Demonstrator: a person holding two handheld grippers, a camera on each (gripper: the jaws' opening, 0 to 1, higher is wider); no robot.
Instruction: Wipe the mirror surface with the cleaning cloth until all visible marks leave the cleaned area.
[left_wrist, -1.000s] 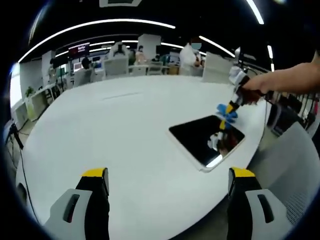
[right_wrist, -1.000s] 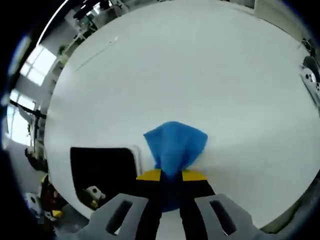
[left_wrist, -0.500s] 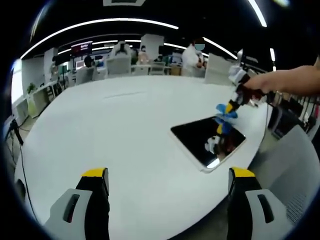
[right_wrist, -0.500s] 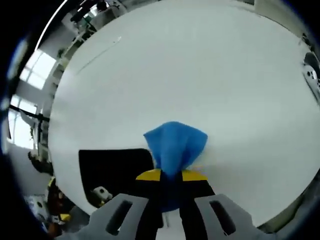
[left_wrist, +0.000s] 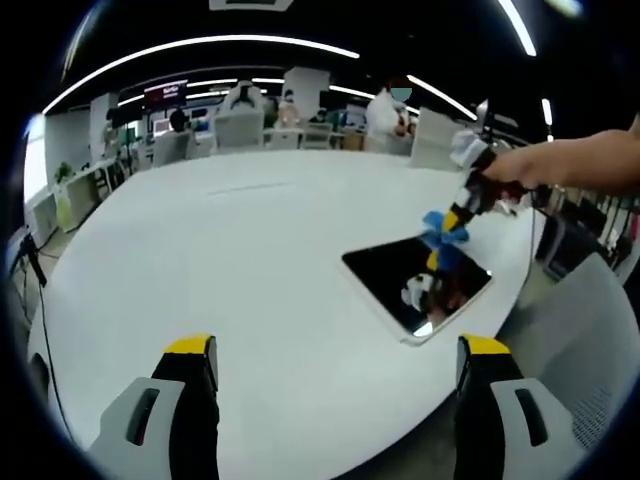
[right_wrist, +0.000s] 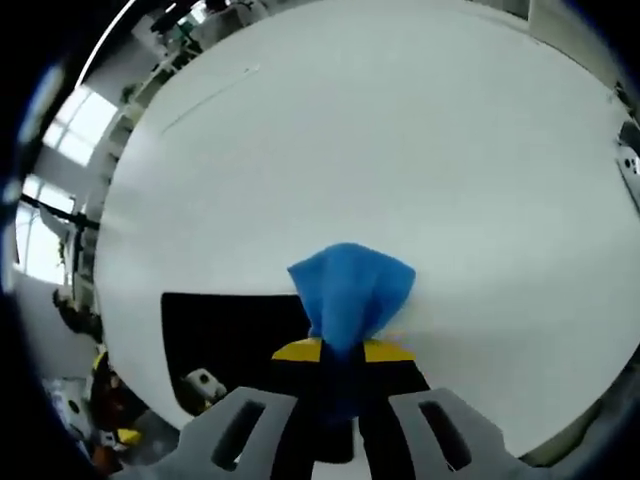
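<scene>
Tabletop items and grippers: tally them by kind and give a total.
Cleaning cloth, blue: 1
Mirror, dark: 1
Grippers: 2, the left gripper open, the right gripper shut on the cloth
White table: 1
Total: 5

From my right gripper view, the cleaning cloth covers part of the mirror, and its gathered end is buried between the jaws. The mirror's near side is cut off behind the gripper body. I cannot make out any marks on the glass. In the left gripper view, the people at the far desks are too small to make out.
</scene>
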